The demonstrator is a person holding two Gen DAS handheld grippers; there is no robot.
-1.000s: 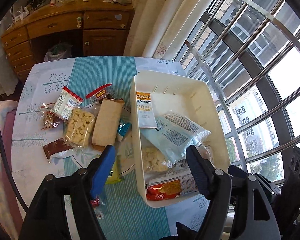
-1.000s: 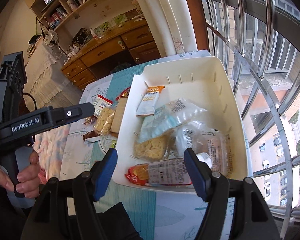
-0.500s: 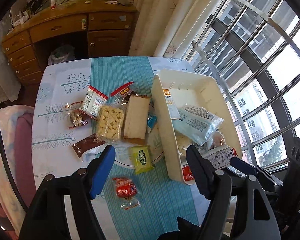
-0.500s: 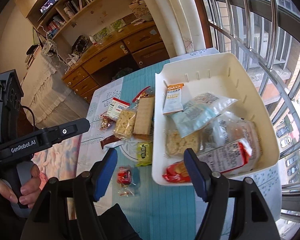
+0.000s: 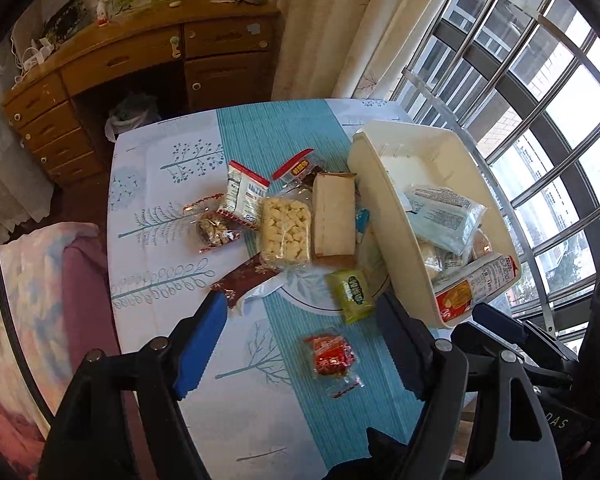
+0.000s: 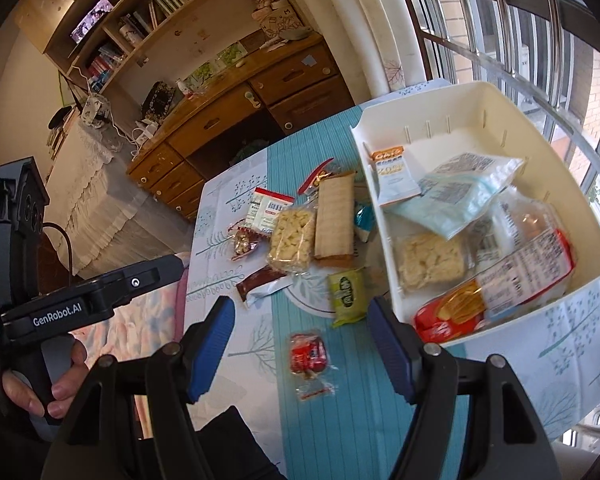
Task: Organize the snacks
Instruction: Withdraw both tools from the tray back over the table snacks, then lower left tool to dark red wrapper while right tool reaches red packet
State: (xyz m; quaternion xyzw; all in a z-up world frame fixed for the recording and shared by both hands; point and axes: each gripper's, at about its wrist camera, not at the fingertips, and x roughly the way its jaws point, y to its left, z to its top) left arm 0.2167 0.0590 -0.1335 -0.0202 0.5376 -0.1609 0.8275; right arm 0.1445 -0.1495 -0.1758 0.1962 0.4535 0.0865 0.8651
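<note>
**Snacks half sorted: bin filling, loose packets on the cloth**

Plainly, the cream plastic bin [image 6: 580,184] sits at about two o'clock on the table [image 6: 572,344], against the window side, and holds a jumble of packets: an orange-topped oats sachet [image 6: 394,178], a pale blue bag [image 6: 456,200], a clear pack of puffed pieces [image 6: 426,260] and a red-ended cracker pack [image 6: 492,292] hanging over the near rim.

Left of the bin, loose on the blue-striped cloth, I count nine packets (a teal one is half hidden by the bin wall): among them a tan wafer bar [image 5: 334,216], a puffed-rice block [image 5: 286,232], a green packet [image 5: 350,290] and, nearest at six o'clock, a red candy wrapper [image 5: 332,354].

Both tongs hang above the table, tilted downward. The left gripper [image 5: 300,344] has nothing between its blue pads, and its jaws are opening. The right gripper [image 6: 300,344] stands apart and empty too. A hand [image 6: 40,388] grips the left tool's handle at eight o'clock in the right wrist view.
</note>
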